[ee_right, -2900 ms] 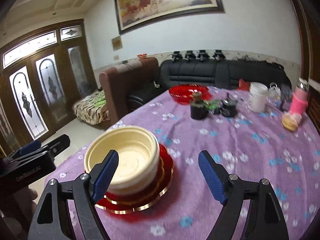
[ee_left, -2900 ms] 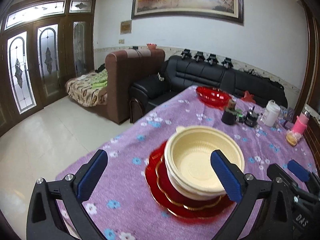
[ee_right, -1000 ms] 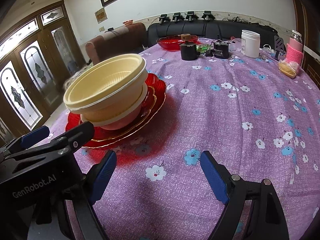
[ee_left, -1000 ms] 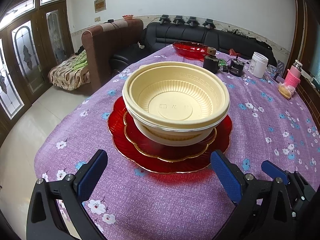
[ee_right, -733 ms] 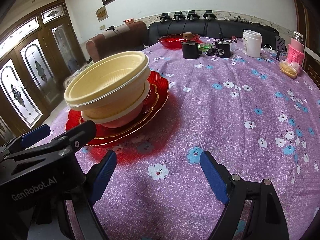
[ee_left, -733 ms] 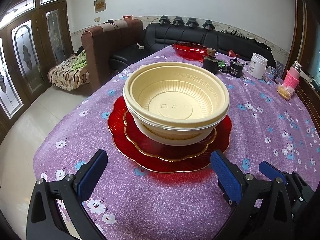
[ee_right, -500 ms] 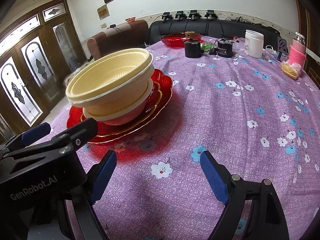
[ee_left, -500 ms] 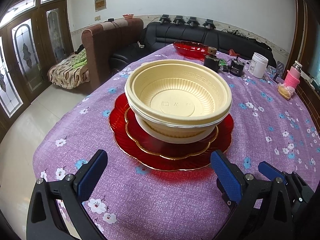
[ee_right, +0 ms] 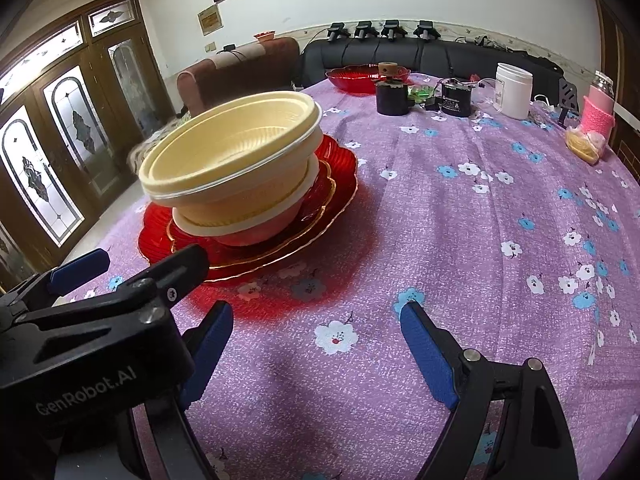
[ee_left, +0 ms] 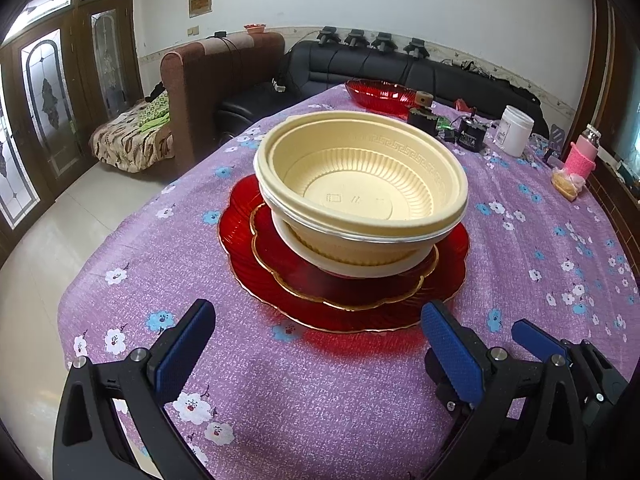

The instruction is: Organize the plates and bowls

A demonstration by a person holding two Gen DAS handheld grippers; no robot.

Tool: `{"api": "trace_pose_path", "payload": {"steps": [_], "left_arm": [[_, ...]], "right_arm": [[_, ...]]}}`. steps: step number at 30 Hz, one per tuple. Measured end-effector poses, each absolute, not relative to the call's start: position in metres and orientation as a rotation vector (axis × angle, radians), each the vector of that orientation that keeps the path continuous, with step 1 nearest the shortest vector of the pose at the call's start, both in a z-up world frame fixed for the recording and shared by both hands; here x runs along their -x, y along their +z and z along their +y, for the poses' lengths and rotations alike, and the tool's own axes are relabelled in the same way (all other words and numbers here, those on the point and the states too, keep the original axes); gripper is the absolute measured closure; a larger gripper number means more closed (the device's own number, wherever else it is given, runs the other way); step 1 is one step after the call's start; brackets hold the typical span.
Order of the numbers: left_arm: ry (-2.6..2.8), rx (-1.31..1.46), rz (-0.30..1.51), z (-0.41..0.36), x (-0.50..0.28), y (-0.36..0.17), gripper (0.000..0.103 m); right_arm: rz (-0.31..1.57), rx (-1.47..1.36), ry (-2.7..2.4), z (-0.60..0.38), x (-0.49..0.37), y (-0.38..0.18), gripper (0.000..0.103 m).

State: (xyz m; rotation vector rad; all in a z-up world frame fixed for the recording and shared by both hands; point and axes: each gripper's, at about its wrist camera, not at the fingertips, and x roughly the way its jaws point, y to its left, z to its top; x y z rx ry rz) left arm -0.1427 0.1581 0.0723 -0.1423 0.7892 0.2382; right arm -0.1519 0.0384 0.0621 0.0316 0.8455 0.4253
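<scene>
Nested cream ribbed plastic bowls (ee_left: 362, 196) sit on two stacked red scalloped glass plates with gilt rims (ee_left: 344, 280), near the edge of the table under a purple flowered cloth (ee_left: 280, 392). We judge the bowls light and flexible, best pinched at the rim; the plates look heavier, slippery and breakable. Left gripper (ee_left: 320, 350) and right gripper (ee_right: 316, 354): jaws released, empty, just short of the stack.
</scene>
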Motion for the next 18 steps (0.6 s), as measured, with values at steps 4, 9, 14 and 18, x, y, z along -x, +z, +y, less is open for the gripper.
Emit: {"api": "trace_pose_path", "payload": {"steps": [4,9,14,18], "left_arm": [[0.26,0.141,0.733,0.16,0.151,0.078,0.0],[0.305,0.139,0.542,0.162,0.174,0.1,0.0],[0.283,0.194,0.449,0.167,0.186,0.11,0.0],[0.308,0.124,0.463,0.165,0.181,0.111,0.0]], "right_arm": [[0.84,-0.024,0.431,0.043,0.155,0.064,0.014],[0.824,-0.016,0.445,0.049,0.159,0.068,0.014],[0.809,0.0,0.459,0.056,0.163,0.072,0.014],[0.798,0.022,0.465,0.06,0.163,0.075,0.014]]}}
